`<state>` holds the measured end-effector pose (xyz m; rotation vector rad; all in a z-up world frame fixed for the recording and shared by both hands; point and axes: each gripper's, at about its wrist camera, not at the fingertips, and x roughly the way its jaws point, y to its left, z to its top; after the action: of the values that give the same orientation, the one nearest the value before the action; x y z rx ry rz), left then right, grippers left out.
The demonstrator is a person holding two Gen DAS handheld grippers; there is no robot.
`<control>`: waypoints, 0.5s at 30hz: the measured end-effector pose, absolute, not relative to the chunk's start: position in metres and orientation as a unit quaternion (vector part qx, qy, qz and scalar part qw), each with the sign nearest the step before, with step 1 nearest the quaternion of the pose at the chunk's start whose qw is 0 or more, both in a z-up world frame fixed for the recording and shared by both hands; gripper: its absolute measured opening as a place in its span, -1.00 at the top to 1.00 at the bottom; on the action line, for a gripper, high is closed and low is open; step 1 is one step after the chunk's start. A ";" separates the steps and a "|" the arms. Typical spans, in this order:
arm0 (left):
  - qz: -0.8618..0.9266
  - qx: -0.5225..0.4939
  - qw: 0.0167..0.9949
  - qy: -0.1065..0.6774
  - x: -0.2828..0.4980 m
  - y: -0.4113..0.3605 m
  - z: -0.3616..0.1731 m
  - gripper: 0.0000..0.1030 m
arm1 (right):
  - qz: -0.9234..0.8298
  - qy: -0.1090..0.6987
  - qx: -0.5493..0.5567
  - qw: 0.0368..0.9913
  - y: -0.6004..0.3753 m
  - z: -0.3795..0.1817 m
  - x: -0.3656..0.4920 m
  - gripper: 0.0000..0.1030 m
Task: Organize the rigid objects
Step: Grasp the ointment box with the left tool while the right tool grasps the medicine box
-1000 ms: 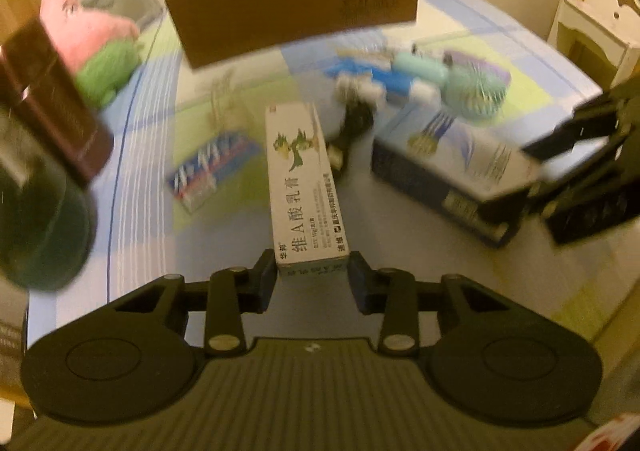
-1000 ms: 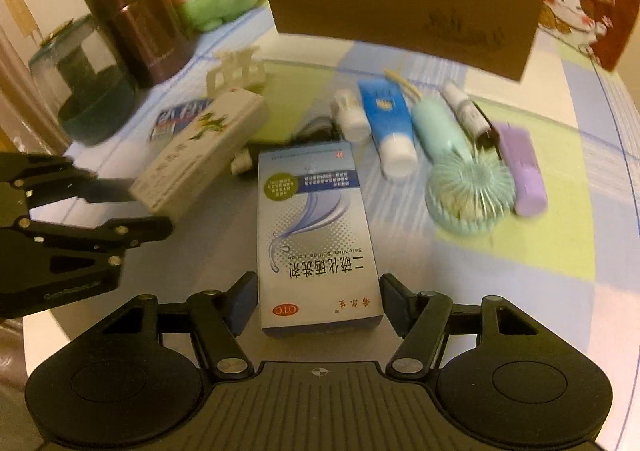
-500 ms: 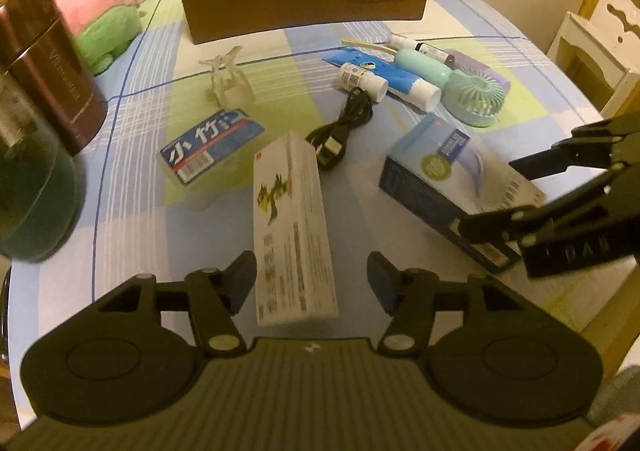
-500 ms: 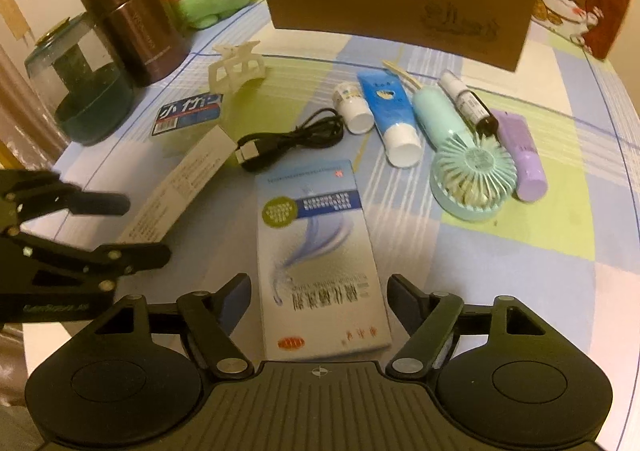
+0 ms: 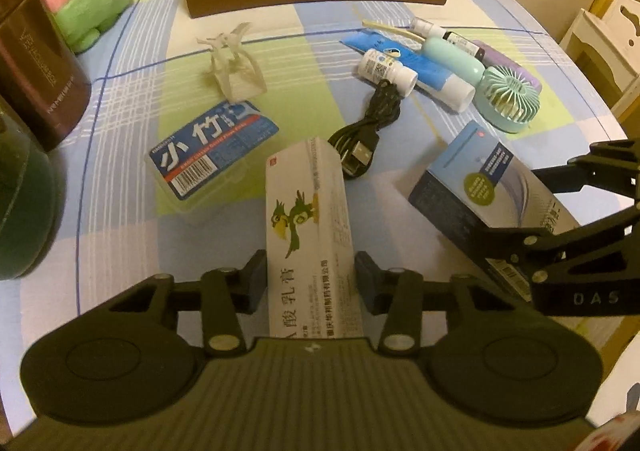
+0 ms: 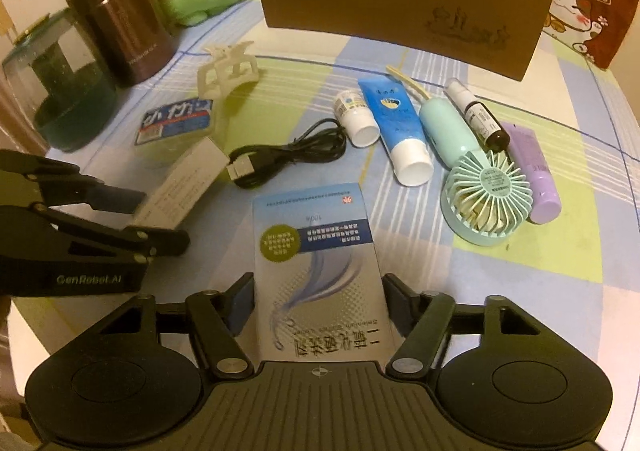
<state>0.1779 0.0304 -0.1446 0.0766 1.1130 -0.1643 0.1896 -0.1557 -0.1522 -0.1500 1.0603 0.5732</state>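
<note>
A long white medicine box (image 5: 310,235) with a green bird print lies lengthwise between the fingers of my left gripper (image 5: 310,275). Its jaws are closing, and the pads stand right beside the box's sides with a thin gap. The same white box (image 6: 182,187) shows at the left of the right wrist view. My right gripper (image 6: 319,299) is closing on a flat blue-and-white medicine box (image 6: 316,251), and its pads touch both long sides. From the left wrist view that blue box (image 5: 476,187) sits at the right between black fingers (image 5: 520,235). Both boxes lie low on the checked tablecloth.
A brown cardboard box (image 6: 400,7) stands open at the back. Between it and the grippers lie a black USB cable (image 6: 288,155), blue floss case (image 6: 174,123), white hair claw (image 6: 228,69), small bottles, blue tube (image 6: 396,127), mint fan (image 6: 484,199), purple tube. A brown canister (image 6: 120,19) and a plush toy stand at the left.
Both boxes were held up a second ago, then set down on the table as the jaws widened. Both pairs of jaws have now come back in against the boxes.
</note>
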 end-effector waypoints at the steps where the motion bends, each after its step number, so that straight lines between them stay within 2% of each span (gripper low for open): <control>1: -0.078 0.039 0.846 0.527 0.178 0.029 -0.144 0.17 | 0.267 0.498 -0.073 0.822 -0.155 -0.152 0.188 -0.28; 15: -0.105 0.065 0.854 0.505 0.158 0.033 -0.126 0.21 | 0.239 0.490 -0.022 0.838 -0.163 -0.128 0.166 -0.27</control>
<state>0.1580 0.0327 -0.1263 0.1372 1.0618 -0.2213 0.1665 -0.1633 -0.1284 -0.0466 1.0362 0.5047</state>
